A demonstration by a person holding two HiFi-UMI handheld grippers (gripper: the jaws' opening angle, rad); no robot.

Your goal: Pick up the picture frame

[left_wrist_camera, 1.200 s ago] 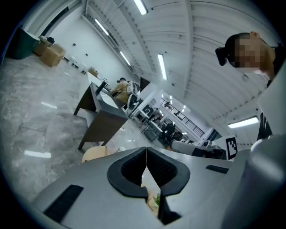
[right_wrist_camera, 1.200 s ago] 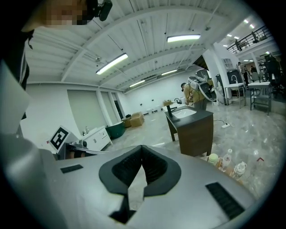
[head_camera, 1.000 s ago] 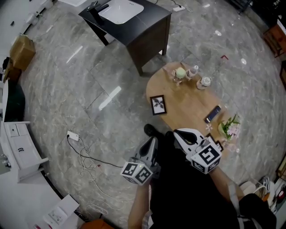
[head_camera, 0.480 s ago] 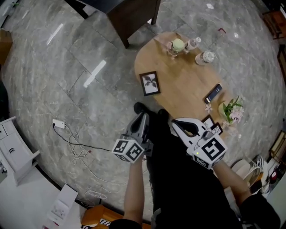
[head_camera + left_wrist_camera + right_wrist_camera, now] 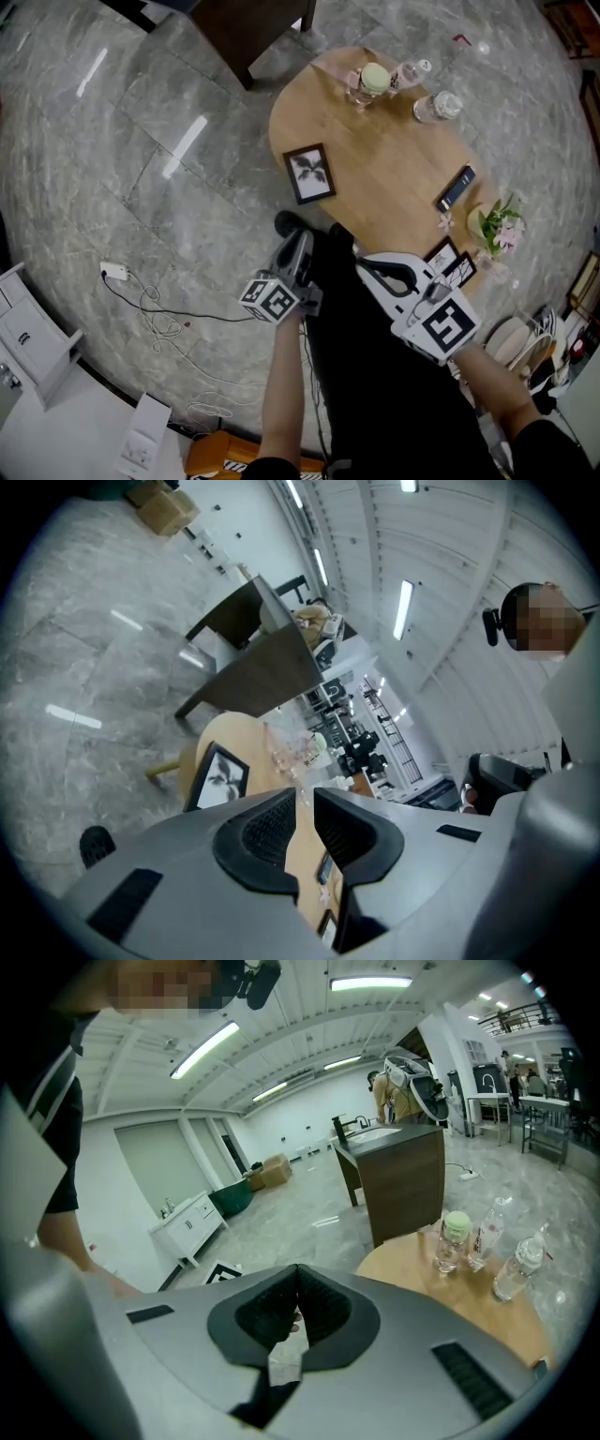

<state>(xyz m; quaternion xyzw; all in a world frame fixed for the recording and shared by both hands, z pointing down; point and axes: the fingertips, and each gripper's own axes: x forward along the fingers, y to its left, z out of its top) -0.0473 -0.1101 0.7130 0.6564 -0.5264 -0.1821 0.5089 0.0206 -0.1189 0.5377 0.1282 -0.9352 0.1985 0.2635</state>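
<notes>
Dark cabinet (image 5: pixel 261 22) partly beyond top edge

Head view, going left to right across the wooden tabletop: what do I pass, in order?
Picture frame → green-capped glass → clear bottle → dark phone → pink flowers

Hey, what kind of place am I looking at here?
Probably a big showroom or studio hall, not a home: a wide marble-look floor, overhead strip lights, and furniture standing apart like displays, a dark sink cabinet and a wooden table.
</notes>
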